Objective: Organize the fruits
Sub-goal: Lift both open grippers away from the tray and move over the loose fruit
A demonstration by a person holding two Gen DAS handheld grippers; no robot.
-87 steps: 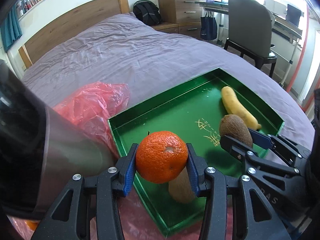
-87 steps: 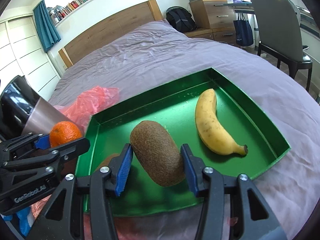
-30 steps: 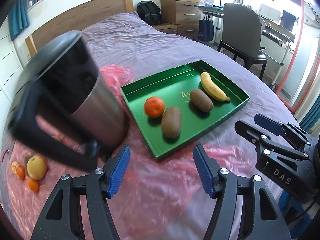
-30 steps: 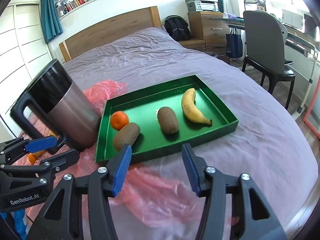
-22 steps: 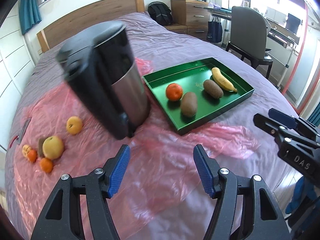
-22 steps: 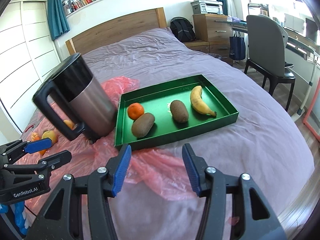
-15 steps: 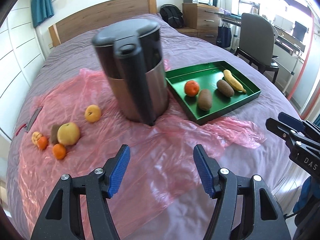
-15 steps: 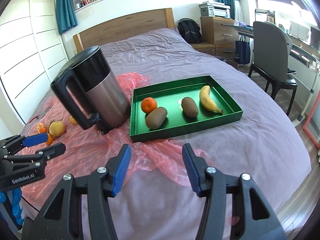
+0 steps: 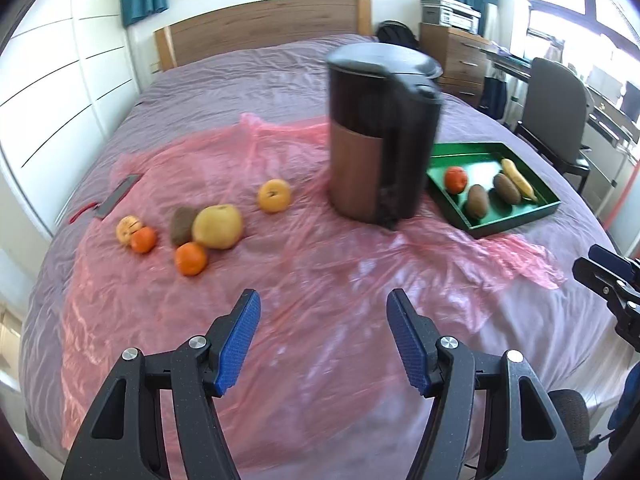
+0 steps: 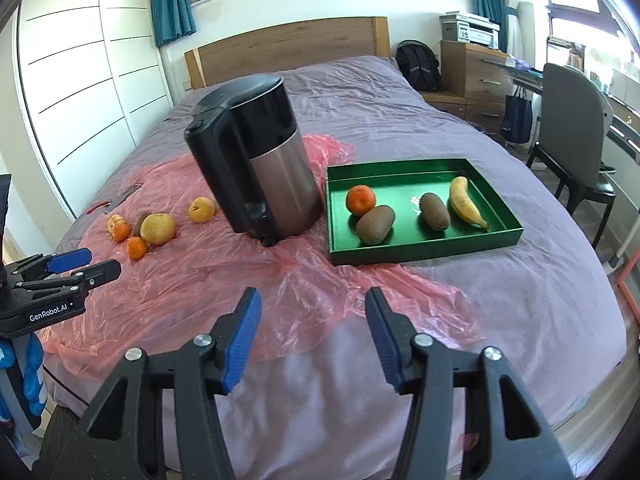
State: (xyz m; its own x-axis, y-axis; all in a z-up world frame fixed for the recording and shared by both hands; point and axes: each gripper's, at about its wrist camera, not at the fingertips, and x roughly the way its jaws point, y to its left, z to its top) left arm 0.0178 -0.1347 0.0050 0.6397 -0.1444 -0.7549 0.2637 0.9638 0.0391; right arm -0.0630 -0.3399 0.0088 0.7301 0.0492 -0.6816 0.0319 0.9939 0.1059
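A green tray (image 10: 420, 251) on the bed holds a mandarin (image 10: 360, 200), two kiwis (image 10: 375, 225) (image 10: 434, 211) and a banana (image 10: 466, 202); the tray also shows in the left wrist view (image 9: 516, 222). Loose fruit lies on the pink plastic sheet (image 9: 320, 264) at the left: a pear (image 9: 217, 227), a kiwi (image 9: 182, 226), two mandarins (image 9: 191, 259) (image 9: 143, 239), a small apple (image 9: 128, 227) and a yellow fruit (image 9: 274, 195). My left gripper (image 9: 323, 336) is open and empty above the sheet. My right gripper (image 10: 313, 330) is open and empty, short of the tray.
A black and steel kettle (image 10: 256, 162) stands on the sheet between the loose fruit and the tray. A grey flat object with a red cord (image 9: 116, 198) lies at the far left. A chair (image 10: 576, 136) and drawers stand right of the bed.
Both grippers have let go of the mandarin and kiwi in the tray and pulled back. The left one has swung left, bringing the loose fruit into view.
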